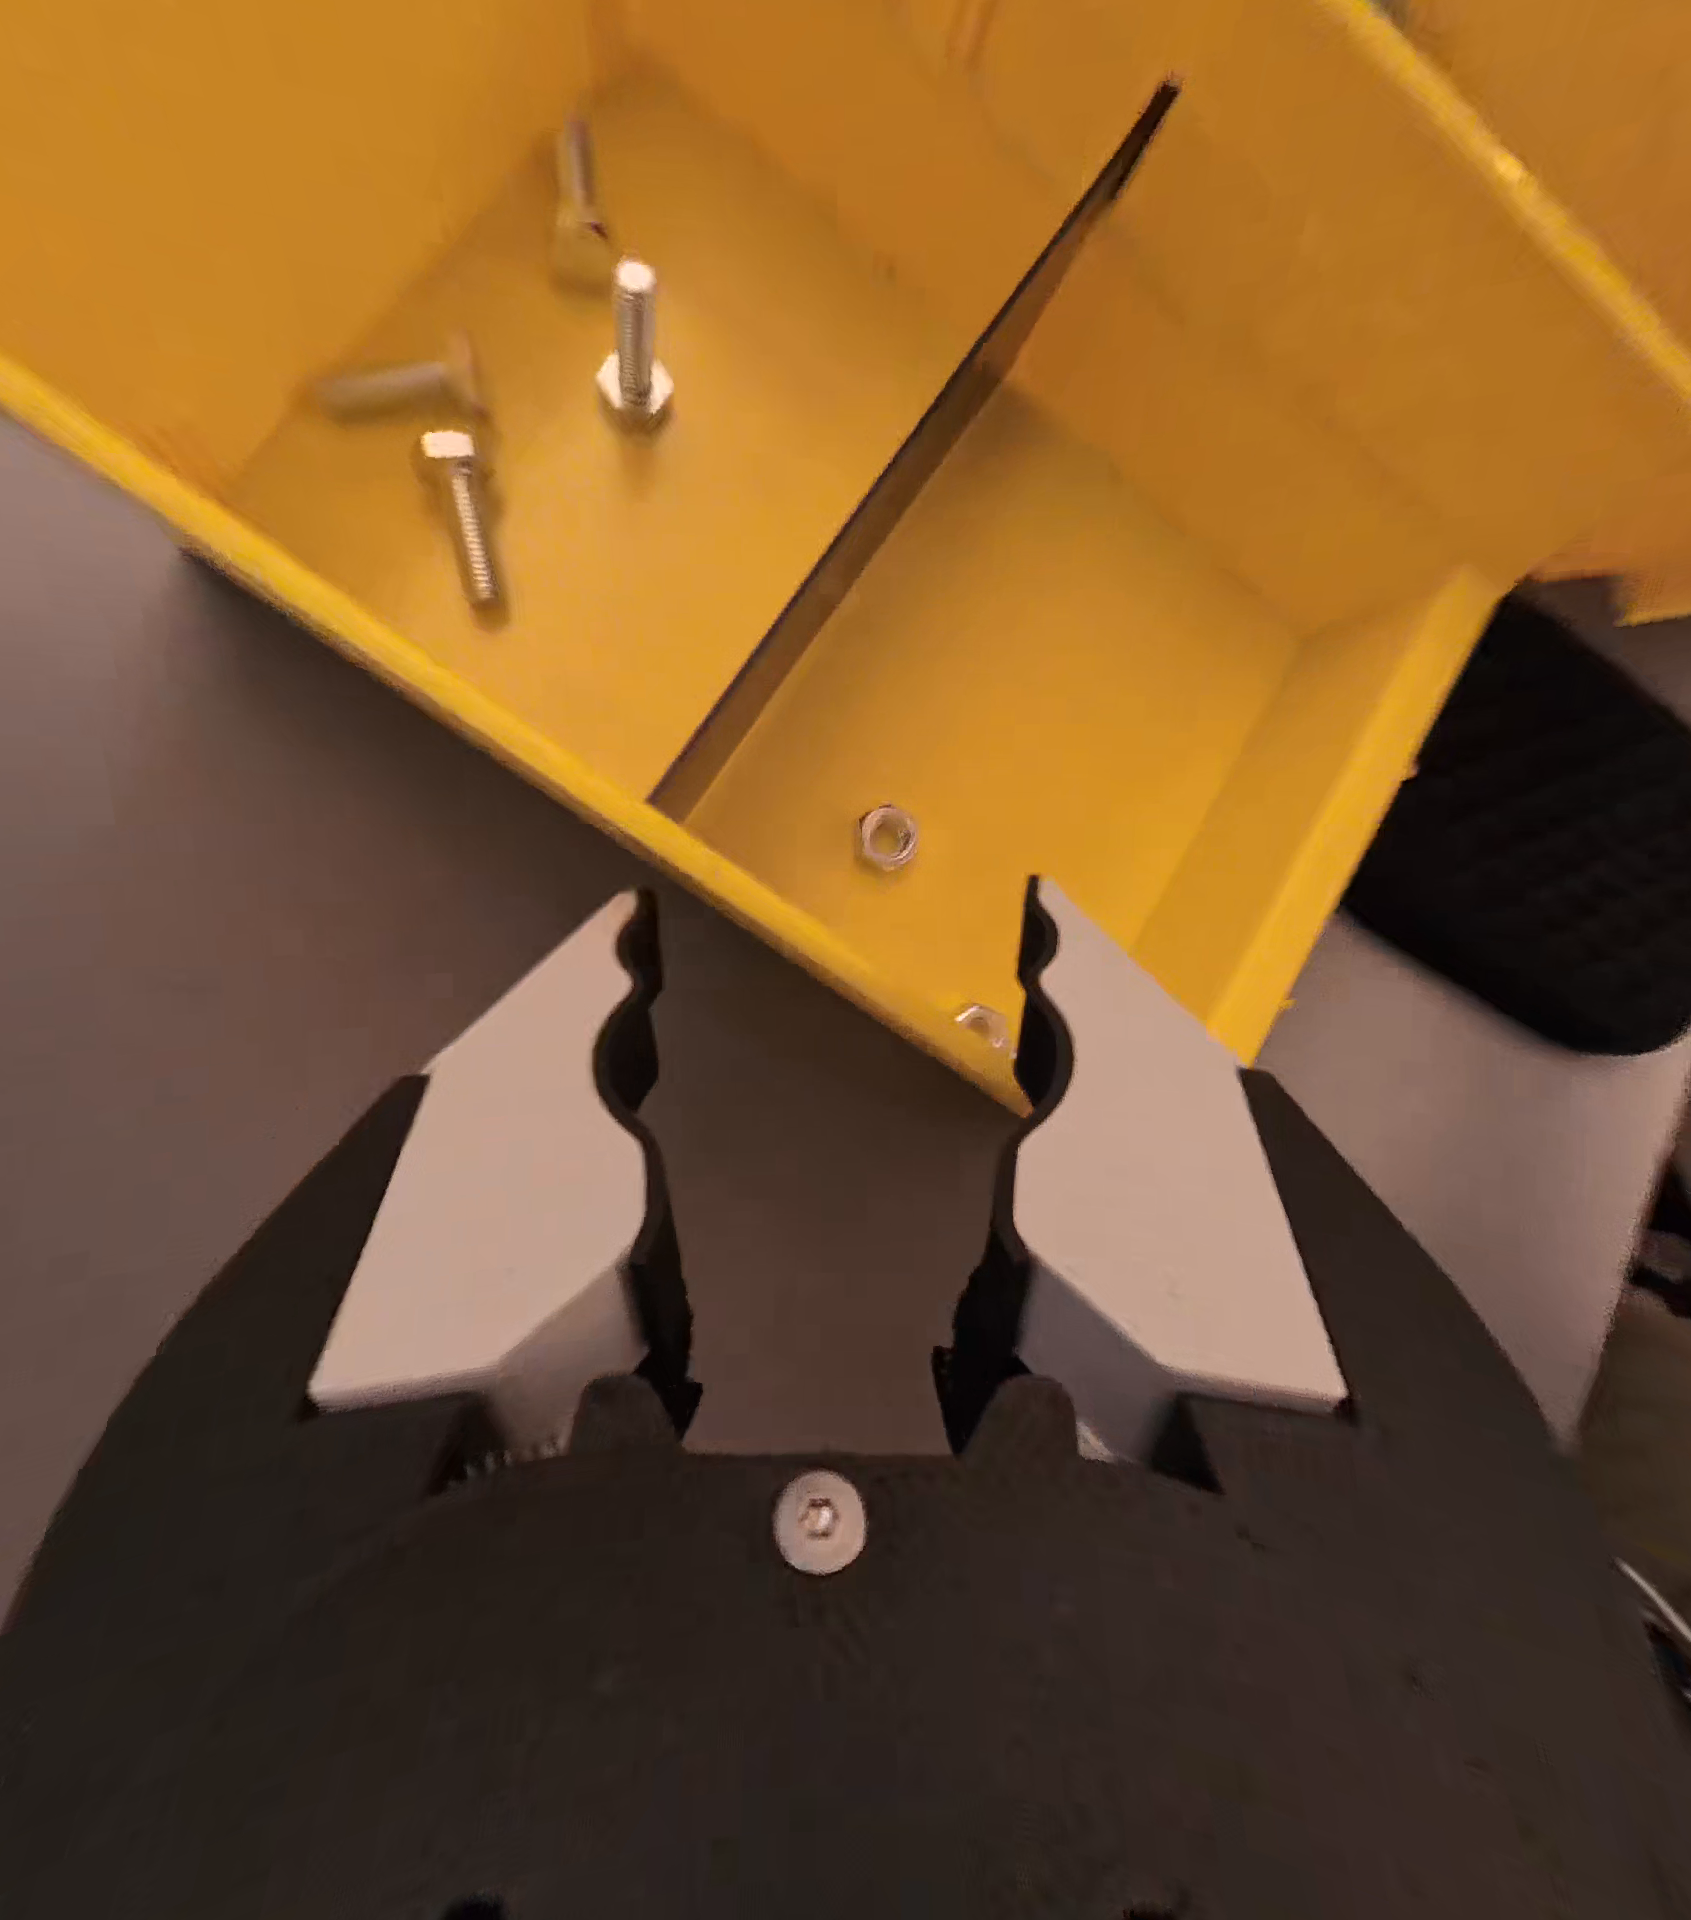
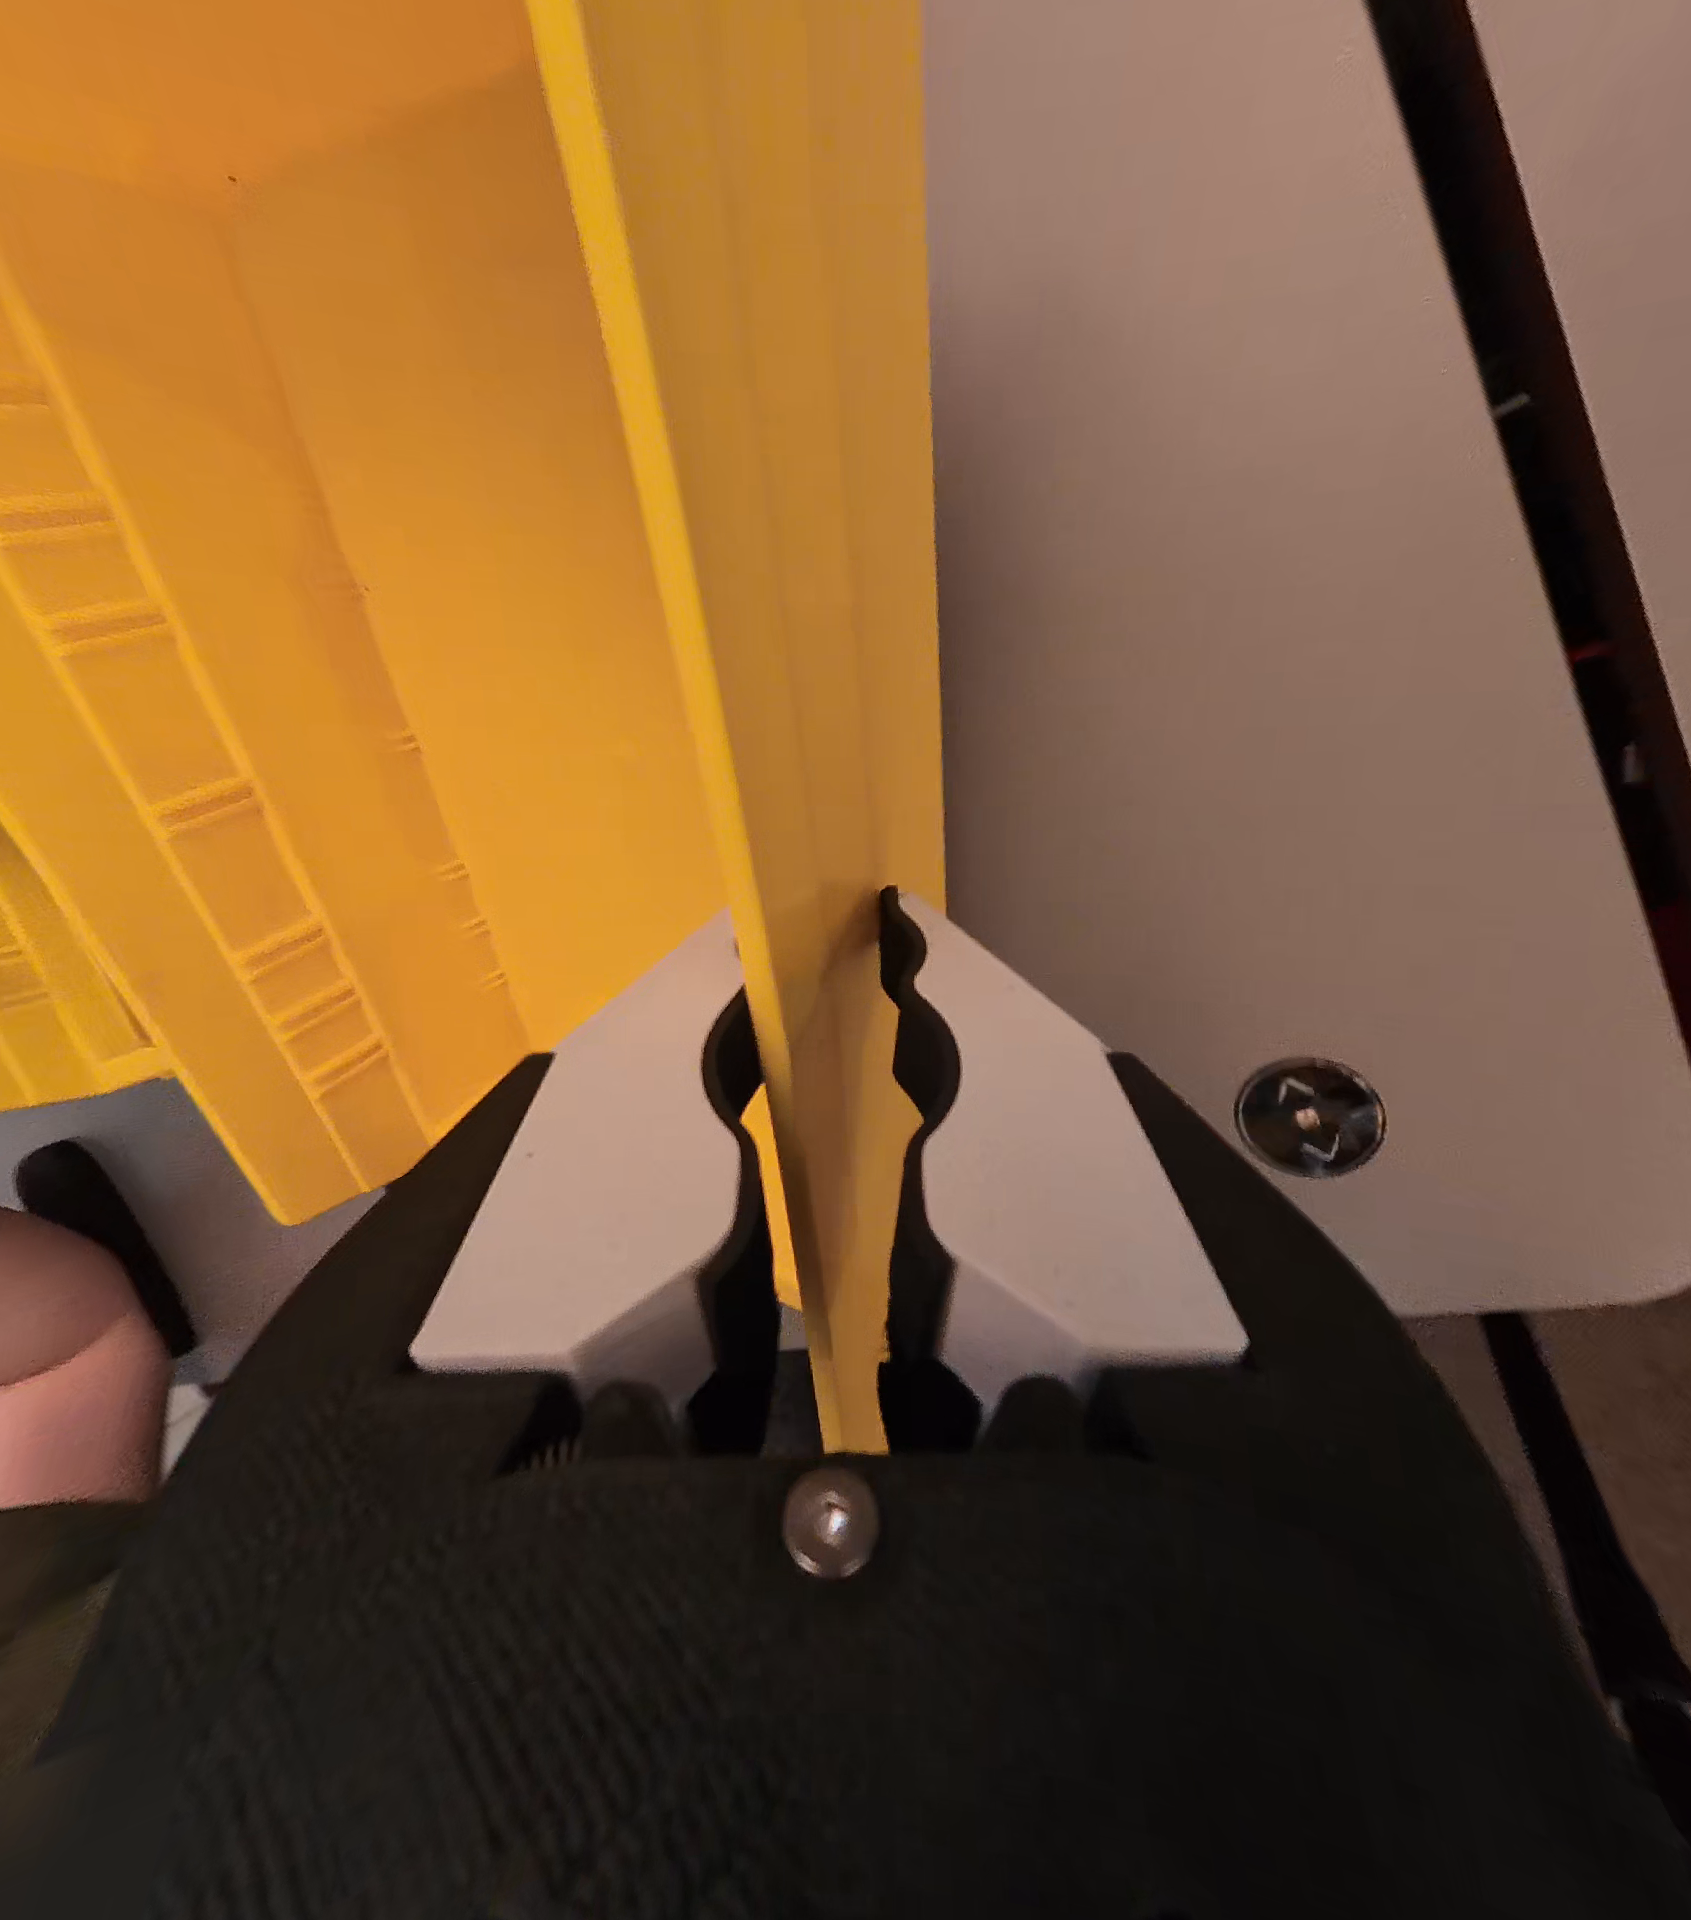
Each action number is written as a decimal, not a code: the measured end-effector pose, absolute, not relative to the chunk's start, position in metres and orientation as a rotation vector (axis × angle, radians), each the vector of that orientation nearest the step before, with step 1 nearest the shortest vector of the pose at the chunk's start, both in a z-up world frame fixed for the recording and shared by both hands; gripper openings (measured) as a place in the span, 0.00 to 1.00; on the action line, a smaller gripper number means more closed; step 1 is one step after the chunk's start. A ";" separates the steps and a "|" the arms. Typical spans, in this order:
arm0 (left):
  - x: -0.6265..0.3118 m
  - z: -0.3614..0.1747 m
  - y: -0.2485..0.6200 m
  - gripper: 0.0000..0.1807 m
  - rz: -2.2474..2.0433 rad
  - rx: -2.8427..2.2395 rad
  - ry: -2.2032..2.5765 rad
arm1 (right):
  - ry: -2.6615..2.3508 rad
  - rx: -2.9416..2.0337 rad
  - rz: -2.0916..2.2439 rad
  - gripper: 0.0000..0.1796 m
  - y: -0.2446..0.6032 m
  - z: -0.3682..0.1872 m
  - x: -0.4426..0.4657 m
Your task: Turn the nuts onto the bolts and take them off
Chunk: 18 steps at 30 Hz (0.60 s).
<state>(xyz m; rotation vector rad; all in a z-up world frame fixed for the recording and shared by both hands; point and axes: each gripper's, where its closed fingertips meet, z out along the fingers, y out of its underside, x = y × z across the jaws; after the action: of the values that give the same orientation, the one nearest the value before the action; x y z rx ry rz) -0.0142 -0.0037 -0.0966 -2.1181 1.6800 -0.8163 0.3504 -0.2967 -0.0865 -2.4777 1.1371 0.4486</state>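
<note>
- Two steel hex bolts lie in the upper-left compartment of the yellow bin (image 1: 467,681): one bolt (image 1: 633,348) stands on its head at upper centre, another bolt (image 1: 462,514) lies flat to its lower left. The blurred twins on the wall behind look like reflections.
- A small hex nut (image 1: 885,834) rests on the floor of the neighbouring compartment, right of the dark divider (image 1: 924,457); a second nut (image 1: 983,1025) sits in the near corner, partly hidden.
- They look like small, hard, slick metal, likely to roll or slip; best taken across the flats of nut or head.
- The left tongs (image 1: 839,914) hang spread and empty, just over the bin's near rim.
- The right tongs (image 2: 825,935) are clamped on the bin's thin wall (image 2: 747,520), above the pale worktop (image 2: 1236,623).
</note>
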 end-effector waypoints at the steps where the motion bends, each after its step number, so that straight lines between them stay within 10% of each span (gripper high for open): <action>1: -0.014 -0.097 -0.008 0.31 -0.866 -2.133 1.690 | 1.101 -2.490 0.423 0.09 -0.292 -0.088 0.350; 18: -0.141 -0.092 0.105 0.02 -0.538 -2.369 1.580 | 0.741 -2.464 0.218 0.07 -0.213 -0.072 0.346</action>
<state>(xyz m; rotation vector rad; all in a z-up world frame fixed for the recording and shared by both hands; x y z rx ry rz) -0.1409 0.1049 -0.0917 -2.3690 1.5801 -0.5380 0.3463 -0.2132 -0.0721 -2.4638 0.7406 0.2177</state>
